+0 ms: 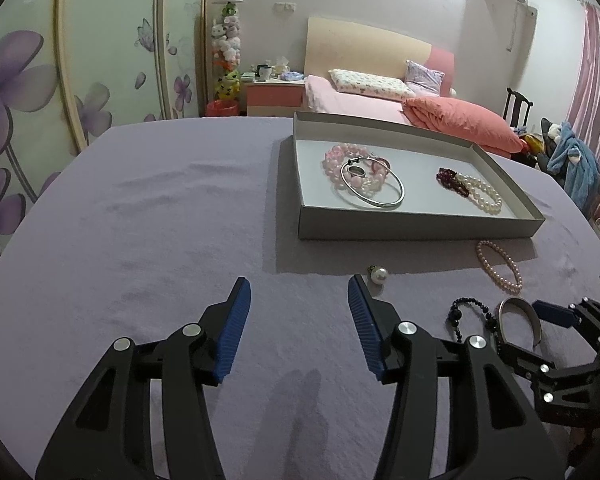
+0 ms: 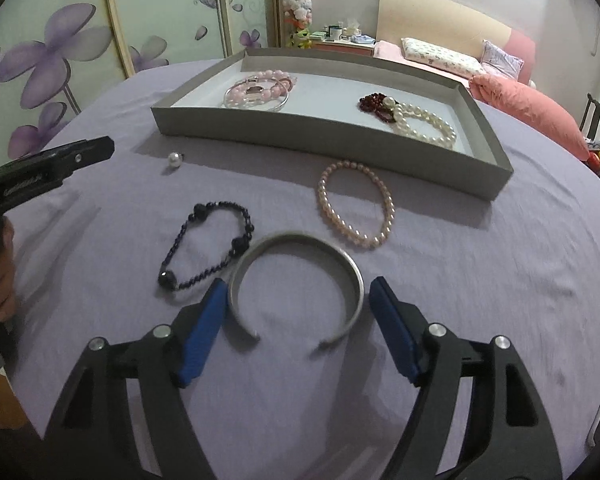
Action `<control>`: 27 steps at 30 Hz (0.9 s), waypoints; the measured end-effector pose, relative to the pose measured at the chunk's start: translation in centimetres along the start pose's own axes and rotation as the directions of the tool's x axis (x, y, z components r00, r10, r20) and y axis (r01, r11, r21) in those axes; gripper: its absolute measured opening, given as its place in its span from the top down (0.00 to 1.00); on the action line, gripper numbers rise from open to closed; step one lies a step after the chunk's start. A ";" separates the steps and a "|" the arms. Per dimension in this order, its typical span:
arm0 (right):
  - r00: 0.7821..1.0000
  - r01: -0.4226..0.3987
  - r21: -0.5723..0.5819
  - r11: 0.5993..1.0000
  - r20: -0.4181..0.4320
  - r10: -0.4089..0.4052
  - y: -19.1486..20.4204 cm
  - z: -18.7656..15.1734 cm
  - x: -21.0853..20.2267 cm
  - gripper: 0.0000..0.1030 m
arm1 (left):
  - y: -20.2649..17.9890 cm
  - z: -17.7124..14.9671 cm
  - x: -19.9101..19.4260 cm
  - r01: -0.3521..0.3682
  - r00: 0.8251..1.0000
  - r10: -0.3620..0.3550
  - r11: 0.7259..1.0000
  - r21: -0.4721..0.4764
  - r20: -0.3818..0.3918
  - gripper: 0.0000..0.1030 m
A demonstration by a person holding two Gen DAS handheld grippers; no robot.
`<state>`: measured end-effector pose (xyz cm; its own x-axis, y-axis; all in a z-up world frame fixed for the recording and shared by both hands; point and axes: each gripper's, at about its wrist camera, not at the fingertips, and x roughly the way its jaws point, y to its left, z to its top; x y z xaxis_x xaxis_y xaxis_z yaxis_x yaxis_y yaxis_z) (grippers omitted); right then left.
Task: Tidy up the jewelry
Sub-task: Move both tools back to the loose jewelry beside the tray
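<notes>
While the silver cuff (image 2: pixel 296 280) lies on the lilac cloth (image 2: pixel 480 280) between the right gripper's (image 2: pixel 296 300) wide blue pads (image 2: pixel 392 328), untouched, the left gripper (image 1: pixel 299 312) gapes empty; tray (image 2: pixel 312 140) beyond; no legible writing.

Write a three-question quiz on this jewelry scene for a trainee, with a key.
1. True or false: the right gripper is shut on the open silver cuff bangle.
2. Which piece lies nearest the left gripper?
A. loose white pearl earring
B. pale pink pearl bracelet
C. dark blue beaded bracelet
3. Fill in: the thin silver hoop bangle lies inside the shallow grey cardboard ____.

Key
1. False: its blue fingers stand apart on either side of the cuff.
2. A
3. tray
</notes>
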<state>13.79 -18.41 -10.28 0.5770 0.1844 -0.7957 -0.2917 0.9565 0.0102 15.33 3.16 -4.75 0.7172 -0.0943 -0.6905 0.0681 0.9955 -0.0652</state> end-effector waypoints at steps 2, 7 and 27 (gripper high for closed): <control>1.000 0.000 -0.005 1.000 -0.002 0.000 0.0 0.3 0.3 0.30 | -0.1 -0.1 0.0 0.003 1.000 -0.003 1.000 0.004 -0.003 0.49; 1.000 0.007 -0.001 1.000 0.002 -0.007 -0.3 0.4 0.2 0.36 | -0.8 -0.3 0.2 0.012 1.000 -0.011 1.000 0.019 -0.015 0.49; 0.997 0.069 0.099 0.993 0.014 -0.071 -4.0 -1.5 -1.2 0.36 | -10.2 -1.3 2.5 0.199 0.972 -0.168 0.959 0.202 -0.162 0.60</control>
<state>13.17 -22.79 -10.29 0.6066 0.1196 -0.7859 -0.1746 0.9845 0.0150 15.54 -7.27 -6.74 0.5737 -0.2589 -0.7771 0.3483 0.9358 -0.0546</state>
